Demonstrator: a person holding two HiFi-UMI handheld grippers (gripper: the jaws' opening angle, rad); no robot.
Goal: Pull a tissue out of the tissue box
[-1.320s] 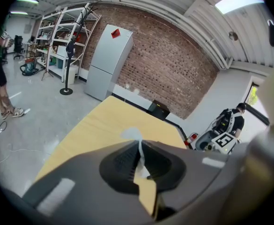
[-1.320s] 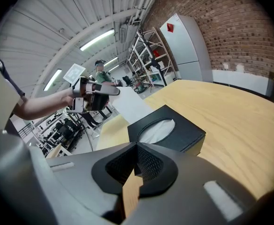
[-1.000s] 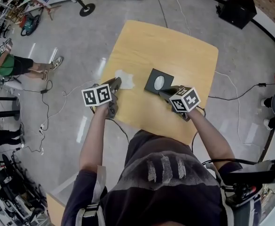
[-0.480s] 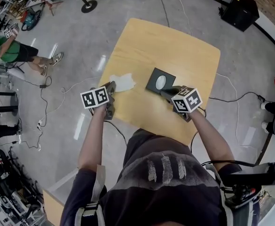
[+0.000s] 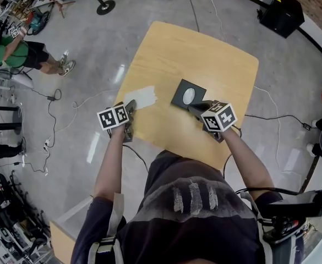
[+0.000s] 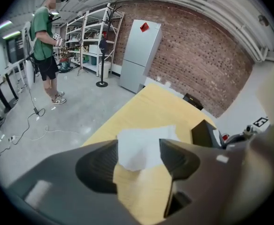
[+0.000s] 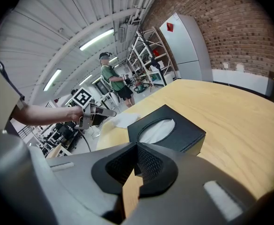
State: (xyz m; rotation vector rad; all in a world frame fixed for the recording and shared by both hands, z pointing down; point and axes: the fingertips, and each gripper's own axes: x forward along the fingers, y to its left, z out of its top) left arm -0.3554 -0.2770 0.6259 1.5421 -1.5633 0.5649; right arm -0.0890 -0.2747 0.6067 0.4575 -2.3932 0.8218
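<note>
Wooden bench (image 5: 205, 54) on grey concrete floor (image 5: 89, 43). Near edge: right hand-held gripper (image 5: 192, 108), jaws closed and empty, tips just beside the black tissue box (image 5: 187, 95). Left of the box, left hand-held gripper (image 5: 131, 105), jaws just opened and apart. White tissue (image 5: 142, 97) lies flat beyond them, unpinched.

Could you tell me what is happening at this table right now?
A person works at a wooden table with a gripper in each hand. A white tissue is already out of the black tissue box and lies flat near the table's left edge. The left gripper has just been opening its jaws; the tissue shows between them, but they do not press on it. The right gripper is shut and empty, its tips by the box's near corner.
</note>
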